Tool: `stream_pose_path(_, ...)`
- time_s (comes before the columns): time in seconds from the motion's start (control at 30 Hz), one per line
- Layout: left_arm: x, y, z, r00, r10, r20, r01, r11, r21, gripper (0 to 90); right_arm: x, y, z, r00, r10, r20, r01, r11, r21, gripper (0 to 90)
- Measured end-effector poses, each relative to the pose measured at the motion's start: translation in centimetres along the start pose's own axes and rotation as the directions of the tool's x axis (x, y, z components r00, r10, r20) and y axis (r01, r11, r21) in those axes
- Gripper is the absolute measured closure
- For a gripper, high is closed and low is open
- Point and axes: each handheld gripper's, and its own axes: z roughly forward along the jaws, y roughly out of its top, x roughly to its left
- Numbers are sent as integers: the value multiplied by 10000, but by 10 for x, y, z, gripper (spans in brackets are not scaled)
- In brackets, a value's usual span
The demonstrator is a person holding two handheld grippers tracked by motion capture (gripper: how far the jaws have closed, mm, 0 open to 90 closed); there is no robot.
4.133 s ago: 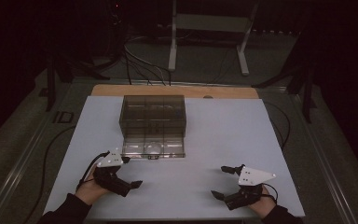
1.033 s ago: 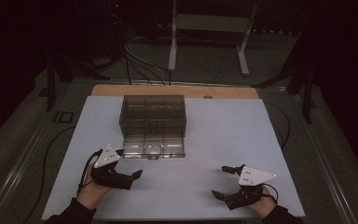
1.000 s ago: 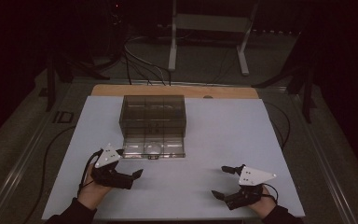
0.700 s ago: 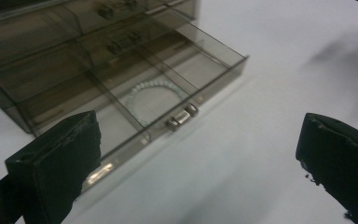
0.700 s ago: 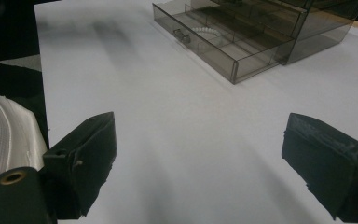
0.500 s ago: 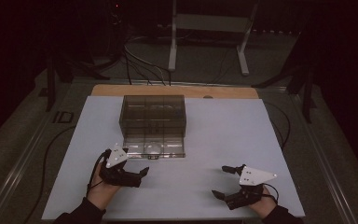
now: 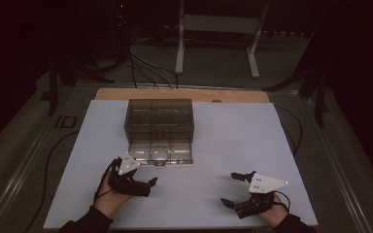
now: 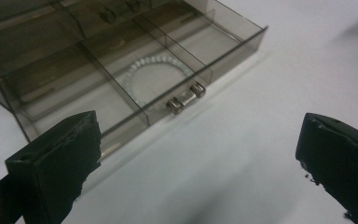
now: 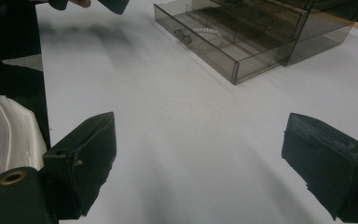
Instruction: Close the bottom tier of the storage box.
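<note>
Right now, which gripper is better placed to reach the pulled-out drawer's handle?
Left, probably. The left gripper sits open just in front of the drawer, its handle ahead in its own view. The right gripper is farther off.

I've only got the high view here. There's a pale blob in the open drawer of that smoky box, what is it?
Observer: The left gripper view shows a ring of pale beads, like a bracelet. It lies flat in the drawer, in the compartment just behind the handle.
Operator: Is the left gripper on the handle yet?
Observer: No. The left gripper is wide open and stops short of the handle, touching nothing.
Operator: And the right gripper?
Observer: The right gripper is wide open too, and between its jaws there is just the table.
</note>
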Motion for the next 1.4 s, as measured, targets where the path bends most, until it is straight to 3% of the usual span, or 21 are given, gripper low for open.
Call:
stream_pose_path(0.27,0,-6,8,9999,149,-6,-148,9992,374,19,0,0,0,10000,-10,-2,10,10000,1,99)
stream_pose_path(0.4,1,-9,11,9996,246,-120,-242,9991,340,55,0,0,0,10000,-20,-14,20,10000,7,99)
stream_pose_path(0.5,3,-11,13,9993,323,-177,-317,9990,325,120,0,0,0,10000,-25,0,25,10000,4,99)
stream_pose_path(0.73,5,-13,15,9982,576,146,-582,9973,444,291,0,0,0,10000,-24,-11,24,10000,5,99)
stream_pose_path(1.1,7,-11,14,9985,544,-79,-542,9984,176,471,0,0,0,10000,-41,-38,42,10000,42,99)
stream_pose_path(1.2,7,-11,15,9972,649,-370,-641,9977,224,528,1,0,1,10000,-58,-52,58,10000,38,99)
stream_pose_path(1.4,6,-9,14,9977,527,-416,-515,9982,297,556,0,0,1,10000,-39,-53,39,10000,39,99)
